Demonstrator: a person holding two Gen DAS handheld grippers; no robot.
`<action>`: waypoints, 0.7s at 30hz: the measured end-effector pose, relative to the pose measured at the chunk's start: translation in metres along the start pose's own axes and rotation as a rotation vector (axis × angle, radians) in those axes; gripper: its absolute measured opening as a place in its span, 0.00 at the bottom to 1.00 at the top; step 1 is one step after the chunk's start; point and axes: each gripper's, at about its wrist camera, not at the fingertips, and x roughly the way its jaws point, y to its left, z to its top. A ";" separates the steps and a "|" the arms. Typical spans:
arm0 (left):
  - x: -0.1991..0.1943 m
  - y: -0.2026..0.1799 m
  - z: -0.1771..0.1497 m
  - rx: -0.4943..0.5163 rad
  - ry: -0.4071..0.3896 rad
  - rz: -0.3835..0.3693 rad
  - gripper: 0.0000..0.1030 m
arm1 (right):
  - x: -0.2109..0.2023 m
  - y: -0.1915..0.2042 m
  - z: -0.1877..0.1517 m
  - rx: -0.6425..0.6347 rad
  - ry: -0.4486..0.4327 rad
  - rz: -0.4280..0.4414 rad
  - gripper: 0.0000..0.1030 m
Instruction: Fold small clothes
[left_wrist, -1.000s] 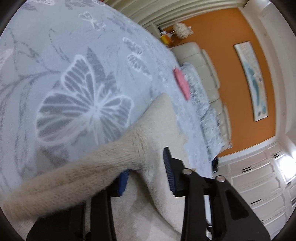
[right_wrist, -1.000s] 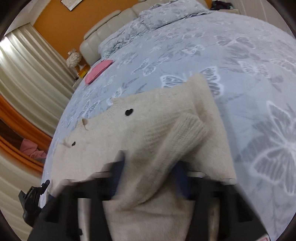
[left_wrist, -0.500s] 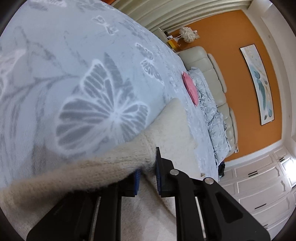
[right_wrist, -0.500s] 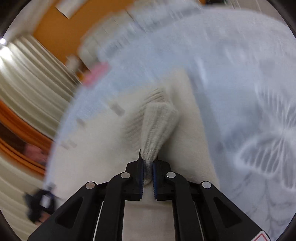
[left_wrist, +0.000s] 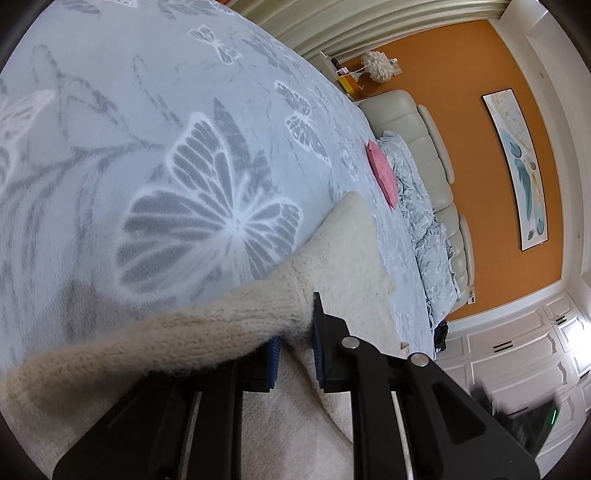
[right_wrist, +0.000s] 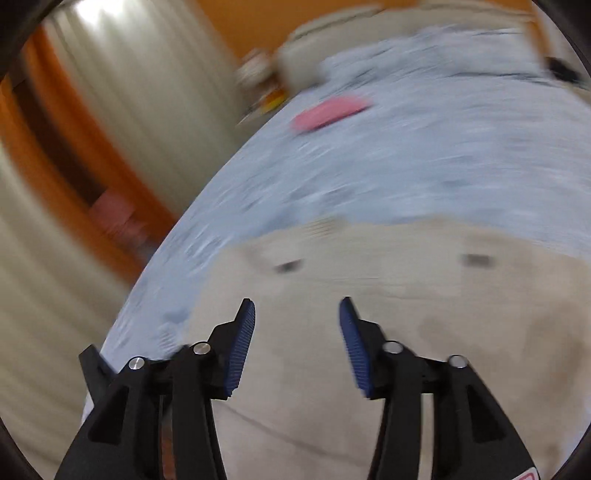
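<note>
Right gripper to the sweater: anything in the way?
Nothing visible. The right gripper hovers over the cream sweater with its jaws opening and nothing between them; only the flat knit lies ahead, though the view is blurred. The left gripper is shut on a sweater fold. The pink item lies far up the bed.

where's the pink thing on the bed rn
The pink item lies flat on the butterfly bedspread near the bed's head, beside the rumpled pillows, well beyond the cream sweater.
</note>
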 end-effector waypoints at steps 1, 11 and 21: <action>0.000 0.000 0.000 0.001 0.001 0.001 0.14 | 0.026 0.015 0.006 -0.039 0.044 0.009 0.10; 0.002 -0.006 -0.005 0.030 -0.008 0.023 0.15 | 0.185 0.051 0.015 -0.145 0.214 -0.112 0.00; 0.003 -0.006 -0.005 0.025 -0.004 0.017 0.15 | 0.197 0.074 0.014 -0.185 0.221 -0.147 0.00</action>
